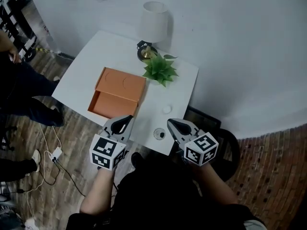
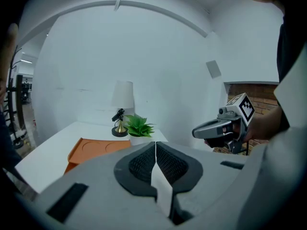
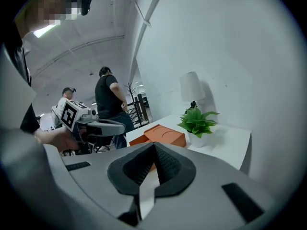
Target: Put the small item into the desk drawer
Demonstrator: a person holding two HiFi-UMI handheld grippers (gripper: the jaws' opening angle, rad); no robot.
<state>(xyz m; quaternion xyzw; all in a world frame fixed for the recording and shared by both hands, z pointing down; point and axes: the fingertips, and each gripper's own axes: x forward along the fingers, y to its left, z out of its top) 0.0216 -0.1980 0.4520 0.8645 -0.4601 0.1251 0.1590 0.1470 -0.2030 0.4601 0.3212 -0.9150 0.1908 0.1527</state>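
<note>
Jaws: left gripper [image 1: 125, 120] closed, empty | right gripper [image 1: 171, 123] closed, empty | orange drawer [image 1: 117, 94] open on table [image 1: 103, 49]

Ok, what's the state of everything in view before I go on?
Left gripper: shut, empty.
Right gripper: shut, empty.
Drawer: pulled out of the orange box, open.
Small white item: on the table, outside the drawer.
Lamp: upright, not visibly lit.
Plant: upright.
</note>
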